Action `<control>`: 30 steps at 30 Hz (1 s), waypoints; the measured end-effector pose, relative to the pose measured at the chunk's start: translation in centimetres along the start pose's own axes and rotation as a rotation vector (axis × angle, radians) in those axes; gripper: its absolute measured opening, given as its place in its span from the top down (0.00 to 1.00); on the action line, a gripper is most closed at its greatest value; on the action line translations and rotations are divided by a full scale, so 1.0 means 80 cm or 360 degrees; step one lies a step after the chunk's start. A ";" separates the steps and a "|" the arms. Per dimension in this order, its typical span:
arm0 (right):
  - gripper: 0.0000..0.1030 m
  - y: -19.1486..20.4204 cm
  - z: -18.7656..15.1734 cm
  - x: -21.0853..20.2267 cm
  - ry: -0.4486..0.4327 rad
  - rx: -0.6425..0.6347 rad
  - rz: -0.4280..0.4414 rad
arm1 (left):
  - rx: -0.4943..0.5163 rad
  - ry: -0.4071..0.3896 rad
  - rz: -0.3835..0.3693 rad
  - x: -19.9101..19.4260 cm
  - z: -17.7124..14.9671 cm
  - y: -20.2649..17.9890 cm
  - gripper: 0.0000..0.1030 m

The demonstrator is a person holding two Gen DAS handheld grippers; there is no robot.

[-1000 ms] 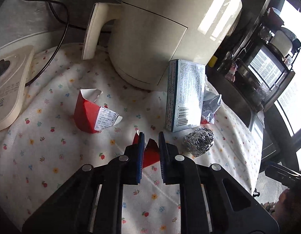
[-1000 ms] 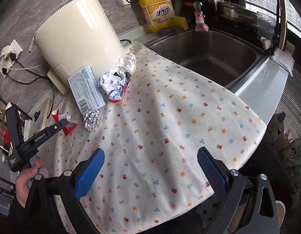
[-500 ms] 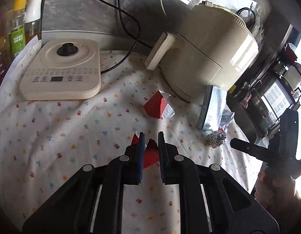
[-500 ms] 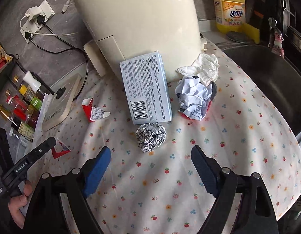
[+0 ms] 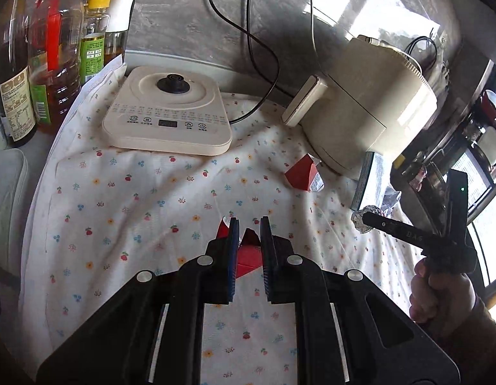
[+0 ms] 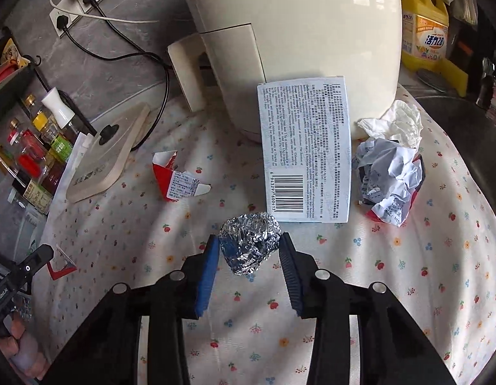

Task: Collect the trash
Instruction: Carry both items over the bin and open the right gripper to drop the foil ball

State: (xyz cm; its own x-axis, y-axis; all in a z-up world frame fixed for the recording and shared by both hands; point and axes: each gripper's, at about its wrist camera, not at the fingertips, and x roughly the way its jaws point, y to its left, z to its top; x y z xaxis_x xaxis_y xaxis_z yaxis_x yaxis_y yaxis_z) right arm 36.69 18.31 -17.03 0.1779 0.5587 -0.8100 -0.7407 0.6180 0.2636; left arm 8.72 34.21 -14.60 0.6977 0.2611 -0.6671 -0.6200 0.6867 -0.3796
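My right gripper [image 6: 249, 250] fingers just closing around foil ball [image 6: 249, 243], not yet pinching; left gripper [image 5: 247, 234] clenched on red scrap [image 5: 248, 256].

In your left wrist view the red scrap [image 5: 248, 258] is mostly hidden between the fingers of the left tool [image 5: 247, 224], and the foil ball [image 5: 360, 221] is partly covered by the right tool [image 5: 368, 216]. In your right wrist view the picture's top edge cuts off the cream appliance [image 6: 296, 22]. The print on the blue box [image 6: 304, 147] is too small to read.
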 end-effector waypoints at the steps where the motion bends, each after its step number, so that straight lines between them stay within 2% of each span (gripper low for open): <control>1: 0.63 0.004 -0.003 -0.001 0.0005 0.0005 0.0013 | -0.0004 0.0000 0.0001 -0.001 -0.001 0.001 0.87; 9: 0.63 0.021 -0.025 -0.034 -0.0026 -0.0032 0.0091 | 0.0065 -0.0087 -0.0004 -0.032 0.003 -0.022 0.87; 14: 0.63 -0.003 -0.045 -0.078 -0.0094 0.0023 0.0121 | 0.0114 -0.0087 -0.0021 -0.044 -0.008 -0.053 0.87; 17: 0.63 -0.027 -0.071 -0.117 -0.0139 0.0053 0.0113 | 0.0175 -0.0068 -0.0069 -0.047 -0.024 -0.084 0.87; 20: 0.63 -0.063 -0.106 -0.163 -0.0181 0.0112 0.0061 | 0.0210 -0.0029 -0.0121 -0.043 -0.044 -0.112 0.87; 30: 0.63 -0.206 -0.247 -0.325 -0.0317 0.0455 -0.0257 | 0.0388 0.0154 -0.0337 -0.023 -0.114 -0.230 0.87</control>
State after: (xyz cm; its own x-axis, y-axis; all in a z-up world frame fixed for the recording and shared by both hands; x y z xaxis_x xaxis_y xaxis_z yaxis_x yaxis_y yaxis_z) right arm 31.47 -17.35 -10.68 0.4210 0.5207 -0.7427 -0.4872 0.8205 0.2991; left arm 15.56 14.89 -12.21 0.7573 0.0374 -0.6520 -0.3524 0.8639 -0.3597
